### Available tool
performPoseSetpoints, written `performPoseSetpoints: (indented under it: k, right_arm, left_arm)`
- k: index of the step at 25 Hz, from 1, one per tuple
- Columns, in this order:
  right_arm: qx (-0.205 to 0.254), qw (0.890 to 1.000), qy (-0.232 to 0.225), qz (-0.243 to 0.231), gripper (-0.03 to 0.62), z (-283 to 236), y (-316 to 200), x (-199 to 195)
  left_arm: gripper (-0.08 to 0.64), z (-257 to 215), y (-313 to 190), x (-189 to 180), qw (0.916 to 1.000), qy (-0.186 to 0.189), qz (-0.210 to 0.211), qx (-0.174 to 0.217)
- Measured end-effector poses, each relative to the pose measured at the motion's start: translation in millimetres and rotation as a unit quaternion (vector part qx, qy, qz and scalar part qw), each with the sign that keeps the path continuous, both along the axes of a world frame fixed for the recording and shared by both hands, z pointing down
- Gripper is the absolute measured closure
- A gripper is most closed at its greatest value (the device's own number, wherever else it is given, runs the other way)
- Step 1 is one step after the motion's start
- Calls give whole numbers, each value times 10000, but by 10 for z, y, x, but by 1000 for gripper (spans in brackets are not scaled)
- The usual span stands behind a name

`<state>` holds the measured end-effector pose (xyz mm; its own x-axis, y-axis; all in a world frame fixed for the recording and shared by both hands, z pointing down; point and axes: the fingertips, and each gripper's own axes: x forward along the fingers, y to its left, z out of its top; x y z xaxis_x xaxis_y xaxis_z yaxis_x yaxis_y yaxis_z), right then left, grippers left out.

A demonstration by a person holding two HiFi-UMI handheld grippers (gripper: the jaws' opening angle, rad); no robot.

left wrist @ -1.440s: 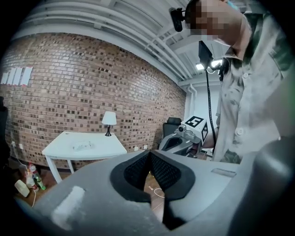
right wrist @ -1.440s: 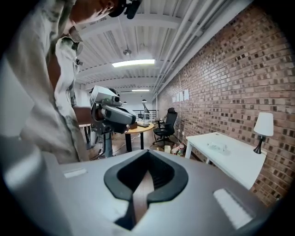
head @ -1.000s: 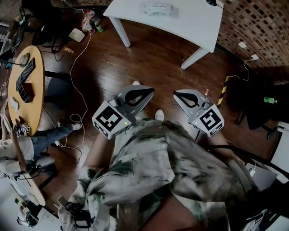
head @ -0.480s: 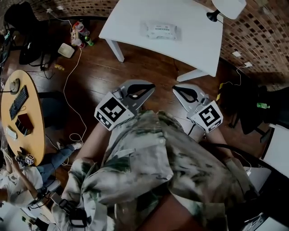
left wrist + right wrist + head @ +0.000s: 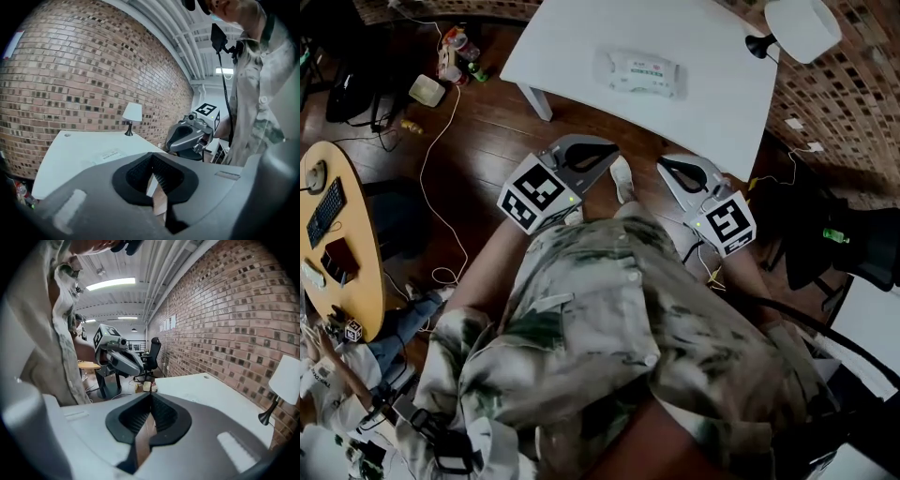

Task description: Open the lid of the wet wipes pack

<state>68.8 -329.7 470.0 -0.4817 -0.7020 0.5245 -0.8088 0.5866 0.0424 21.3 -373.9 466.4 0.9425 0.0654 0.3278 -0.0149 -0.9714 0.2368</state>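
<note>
Both grippers are empty. The left gripper [image 5: 605,150] and the right gripper [image 5: 666,169] each have their jaw tips pressed together. They hang over the floor, short of the near edge of the white table [image 5: 572,47].

The wet wipes pack [image 5: 639,73] lies flat on the table, ahead of and between the two, about equally near to each. Its long axis runs across the approach.

The lid appears closed, though it is too small to confirm.

There is bare tabletop all round the pack, and the lamp [image 5: 802,28] stands well apart.
</note>
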Motion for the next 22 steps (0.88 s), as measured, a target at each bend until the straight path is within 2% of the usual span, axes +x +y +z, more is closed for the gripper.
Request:
performPoseSetpoints:
  k: [6,11,18,22]
  right_arm:
    - [23,9975,204,-669,555,301,-667,421]
    - [14,9925,528,-1101,553,640,-1153,753]
    - [-168,9772,1016,-1859,529,1241,-1600,882]
    - [-301,9685,1272,-2121,528,1482,-1731,894]
  left_arm:
    - [558,311,-587,388,9976,-150,-627,-257]
    - [558,733,-900,762,9940,-474,-913,-374]
    - [560,1325,-1258,1057,9825,-906,-1471,-693]
    - [560,1575,-1374,1144,9762,-1179,-1619,-833]
